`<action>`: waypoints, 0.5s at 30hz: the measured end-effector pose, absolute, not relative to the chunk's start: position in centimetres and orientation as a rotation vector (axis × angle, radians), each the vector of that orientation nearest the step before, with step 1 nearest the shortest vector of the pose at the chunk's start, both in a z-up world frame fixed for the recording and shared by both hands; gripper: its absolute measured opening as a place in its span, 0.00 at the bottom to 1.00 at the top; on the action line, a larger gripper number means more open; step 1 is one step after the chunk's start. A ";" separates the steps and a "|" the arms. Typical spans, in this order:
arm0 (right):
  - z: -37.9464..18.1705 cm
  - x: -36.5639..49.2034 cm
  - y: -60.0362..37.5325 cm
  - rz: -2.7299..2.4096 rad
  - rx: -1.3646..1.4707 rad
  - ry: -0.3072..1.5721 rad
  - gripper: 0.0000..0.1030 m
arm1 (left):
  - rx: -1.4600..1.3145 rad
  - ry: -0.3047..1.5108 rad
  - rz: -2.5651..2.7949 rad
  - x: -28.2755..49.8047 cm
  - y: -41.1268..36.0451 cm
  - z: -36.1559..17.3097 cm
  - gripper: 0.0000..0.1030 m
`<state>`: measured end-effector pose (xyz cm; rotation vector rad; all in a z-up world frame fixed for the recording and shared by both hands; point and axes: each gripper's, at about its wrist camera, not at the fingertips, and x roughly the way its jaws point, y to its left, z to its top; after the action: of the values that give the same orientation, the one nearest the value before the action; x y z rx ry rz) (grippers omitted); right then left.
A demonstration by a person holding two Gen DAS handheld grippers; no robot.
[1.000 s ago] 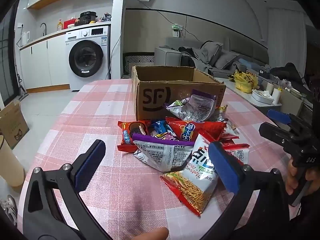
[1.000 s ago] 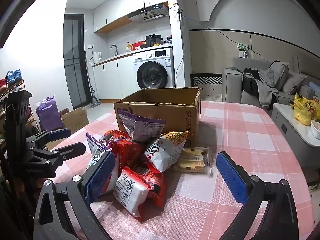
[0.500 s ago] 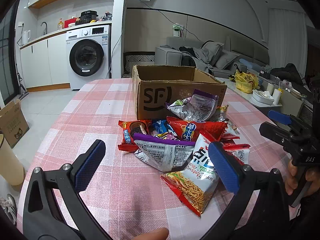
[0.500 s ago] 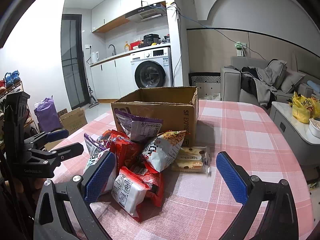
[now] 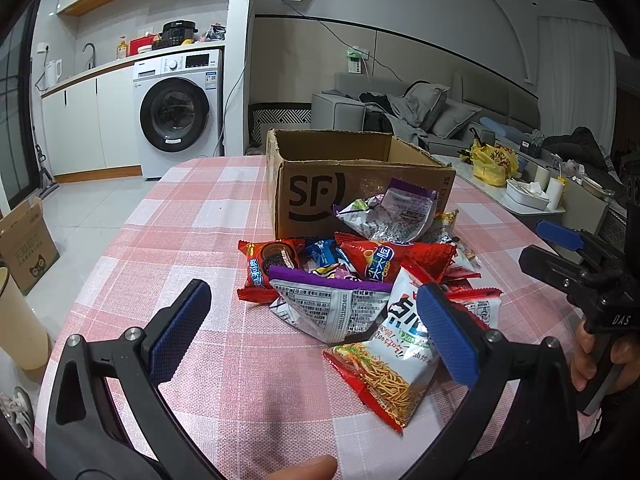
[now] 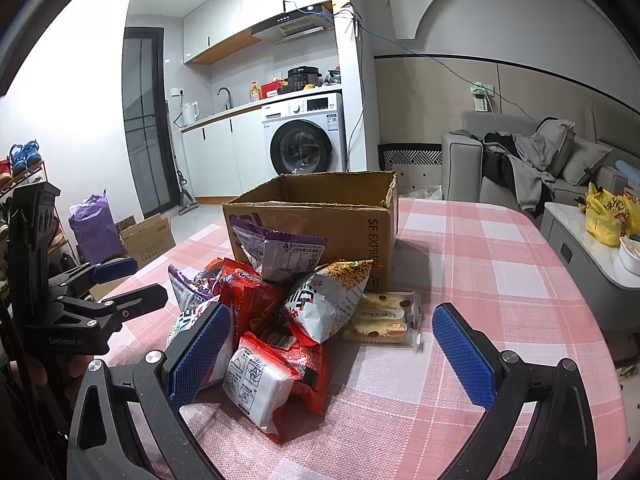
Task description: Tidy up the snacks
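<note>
A pile of snack bags lies on the pink checked table in front of an open cardboard box marked SF. The pile and the box show in the right wrist view too. My left gripper is open and empty, held above the table just short of a purple-edged bag and a noodle snack bag. My right gripper is open and empty, near a red and white bag. A flat clear biscuit pack lies beside the box.
The pink checked table has rounded edges. A white side table with a yellow bag stands to its right. A cardboard box and a cream bin stand on the floor at the left.
Both grippers have drifted slightly closer to the snack pile. Both stay open and empty.
</note>
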<state>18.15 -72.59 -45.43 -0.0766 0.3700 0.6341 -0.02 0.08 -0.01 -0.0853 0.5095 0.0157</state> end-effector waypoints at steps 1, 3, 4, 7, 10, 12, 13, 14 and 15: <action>-45.4 18.1 -72.6 0.634 -0.077 0.370 1.00 | -0.084 0.509 0.015 0.0 0.1 0.0 0.99; -45.5 18.1 -72.5 0.636 -0.078 0.369 1.00 | -0.086 0.510 0.016 0.0 0.1 0.0 0.99; -45.5 18.1 -72.5 0.636 -0.078 0.369 1.00 | -0.086 0.510 0.016 0.0 0.1 0.0 0.99; -45.5 18.1 -72.5 0.636 -0.078 0.369 1.00 | -0.086 0.510 0.016 0.0 0.1 0.0 0.99; -45.5 18.1 -72.5 0.636 -0.078 0.369 1.00 | -0.086 0.510 0.016 0.0 0.1 0.0 0.99; -45.4 18.1 -72.5 0.637 -0.078 0.370 1.00 | -0.086 0.511 0.016 0.0 0.1 0.0 0.99; -45.5 18.1 -72.5 0.637 -0.078 0.370 1.00 | -0.085 0.511 0.016 0.0 0.1 0.0 0.99; -45.4 18.1 -72.5 0.637 -0.078 0.370 1.00 | -0.086 0.510 0.016 0.0 0.1 0.0 0.99; -45.4 18.1 -72.5 0.636 -0.078 0.369 1.00 | -0.086 0.510 0.016 0.0 0.1 0.0 0.99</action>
<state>18.08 -72.48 -45.45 -0.0777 0.3694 0.6365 -0.01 0.08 -0.01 -0.0858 0.5102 0.0161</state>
